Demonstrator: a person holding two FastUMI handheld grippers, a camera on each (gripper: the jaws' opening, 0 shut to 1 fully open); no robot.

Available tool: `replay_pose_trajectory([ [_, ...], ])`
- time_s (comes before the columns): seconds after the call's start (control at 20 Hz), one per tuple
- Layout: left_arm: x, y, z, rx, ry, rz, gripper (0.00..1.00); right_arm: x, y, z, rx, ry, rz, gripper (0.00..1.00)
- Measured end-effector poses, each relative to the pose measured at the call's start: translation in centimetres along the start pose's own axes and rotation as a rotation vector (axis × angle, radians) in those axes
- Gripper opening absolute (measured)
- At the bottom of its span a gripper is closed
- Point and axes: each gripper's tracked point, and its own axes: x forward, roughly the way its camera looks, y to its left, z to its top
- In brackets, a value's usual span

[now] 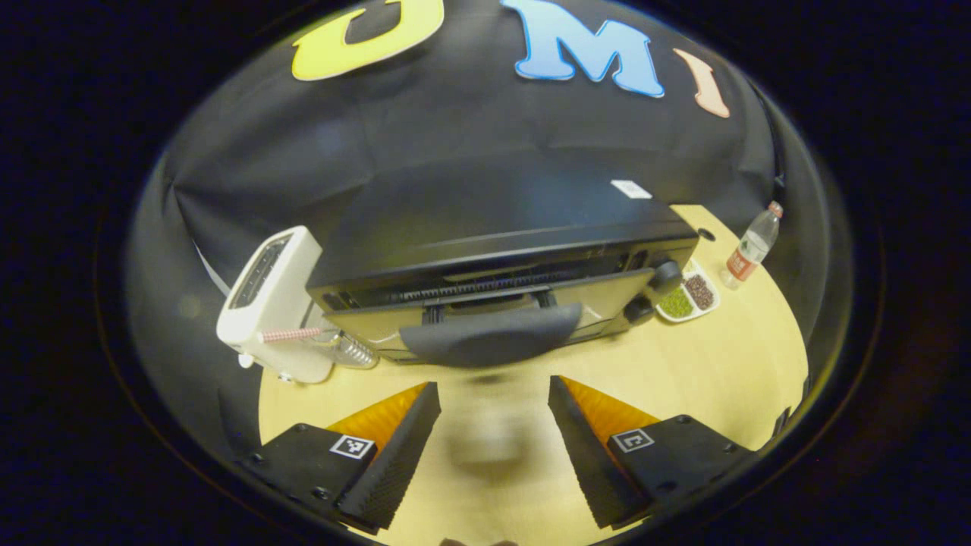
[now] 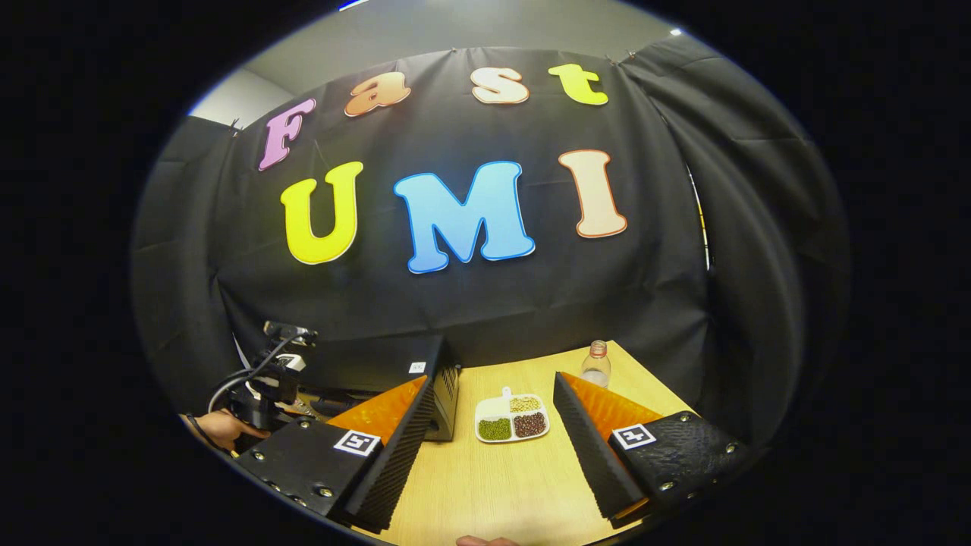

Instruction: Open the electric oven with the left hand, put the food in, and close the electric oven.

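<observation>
Hovering left gripper (image 1: 493, 413) over oven handle (image 1: 491, 337), fingers spread wide, nothing between them; electric oven (image 1: 501, 250) at 12 o'clock, door looks cracked ajar at top. We judge best move: drop fingers astride handle middle, pinch, pull down in arc. Toaster (image 1: 271, 302) close at 10, sectioned dish (image 1: 686, 297) and bottle (image 1: 751, 246) at 2, bare table (image 1: 713, 371) in front for door swing. Right gripper (image 2: 493, 447) parted too, empty, dish dead ahead
</observation>
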Motion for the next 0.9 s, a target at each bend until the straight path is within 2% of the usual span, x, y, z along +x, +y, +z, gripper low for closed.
replay_pose_trajectory([
  [0.05, -1.3, -0.2, 1.1, -0.004, -0.055, 0.009, 1.0, -0.2, -0.1, 0.2, -0.011, -0.006, 0.009, 0.96],
  [0.1, -3.0, -0.4, 2.6, -0.012, -0.127, 0.02, 0.98, 0.0, -0.2, 0.6, -0.022, -0.015, 0.02, 0.96],
  [0.2, -7.2, -1.8, 6.3, -0.042, -0.302, 0.01, 1.0, -0.2, -0.3, 1.9, -0.036, -0.036, 0.041, 0.96],
  [0.4, -19.1, -3.3, 13.0, -0.09, -0.638, 0.04, 1.0, -0.7, 0.2, 6.3, -0.037, -0.117, 0.079, 0.96],
  [0.55, -27.1, -3.3, 16.4, -0.128, -0.829, 0.088, 1.0, -1.5, 1.3, 9.8, -0.035, -0.173, 0.099, 0.95],
  [0.7, -31.1, -4.6, 16.6, -0.129, -0.876, 0.056, 1.0, -2.4, 3.0, 12.4, -0.032, -0.221, 0.142, 0.95],
  [0.9, -31.9, -3.5, 16.6, -0.118, -0.881, 0.074, 1.0, -2.8, 4.2, 12.8, -0.044, -0.239, 0.147, 0.95],
])
